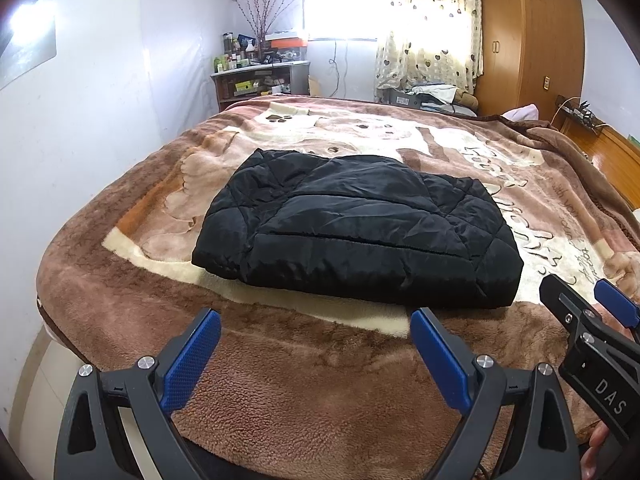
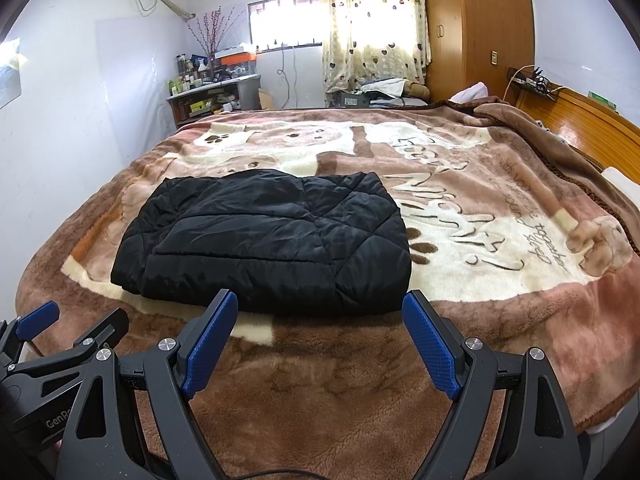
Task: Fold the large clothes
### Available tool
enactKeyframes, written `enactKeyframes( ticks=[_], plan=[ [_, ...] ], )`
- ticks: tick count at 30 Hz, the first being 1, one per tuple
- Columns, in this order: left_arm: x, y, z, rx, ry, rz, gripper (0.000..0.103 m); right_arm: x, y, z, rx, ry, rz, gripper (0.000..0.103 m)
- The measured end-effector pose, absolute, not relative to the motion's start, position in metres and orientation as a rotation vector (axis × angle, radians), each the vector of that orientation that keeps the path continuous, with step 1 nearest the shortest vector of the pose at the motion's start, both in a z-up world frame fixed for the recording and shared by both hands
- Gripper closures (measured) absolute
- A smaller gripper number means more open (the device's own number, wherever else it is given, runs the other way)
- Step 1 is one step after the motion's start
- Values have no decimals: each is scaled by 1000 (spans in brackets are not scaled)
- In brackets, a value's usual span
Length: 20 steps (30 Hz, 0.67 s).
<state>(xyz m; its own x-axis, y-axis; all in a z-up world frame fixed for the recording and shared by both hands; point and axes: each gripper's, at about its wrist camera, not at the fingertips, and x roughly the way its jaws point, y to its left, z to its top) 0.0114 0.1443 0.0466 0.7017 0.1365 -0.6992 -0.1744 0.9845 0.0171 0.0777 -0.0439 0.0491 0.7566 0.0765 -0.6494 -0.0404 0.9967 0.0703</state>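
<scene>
The black quilted jacket (image 1: 356, 232) lies as a compact, thick rectangular bundle on the plush brown-and-cream blanket (image 1: 304, 392) that covers the bed, its folded edge toward the near side of the blanket, its far edge toward the printed paw marks; judged from that shape, the folding looks finished or nearly so. Just short of the jacket's near edge the left gripper (image 1: 316, 344) hangs with its jaws wide apart and nothing between them; beside it, off the jacket's near right corner, the right gripper (image 2: 318, 332) hangs likewise, jaws spread and empty; neither touches the jacket.

If a last tidy-up is the step in hand, it would go best by pressing down on the top layer near the jacket's middle (the padding looks springy and may puff open), squaring the near corners with both sets of pads at once, and avoiding any pull on one side alone, which could skew the stack. Beyond the jacket stand a cluttered shelf (image 1: 260, 80), a heart-print curtain (image 1: 428, 28) and a wooden wardrobe (image 1: 532, 36).
</scene>
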Motion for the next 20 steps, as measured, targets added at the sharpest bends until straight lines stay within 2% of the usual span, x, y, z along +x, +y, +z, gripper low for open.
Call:
enactKeyframes(
  ticks=[20],
  plan=[
    [10,144,47,-53,769,206,7,77,-40,44,61,720,48,18]
  ],
)
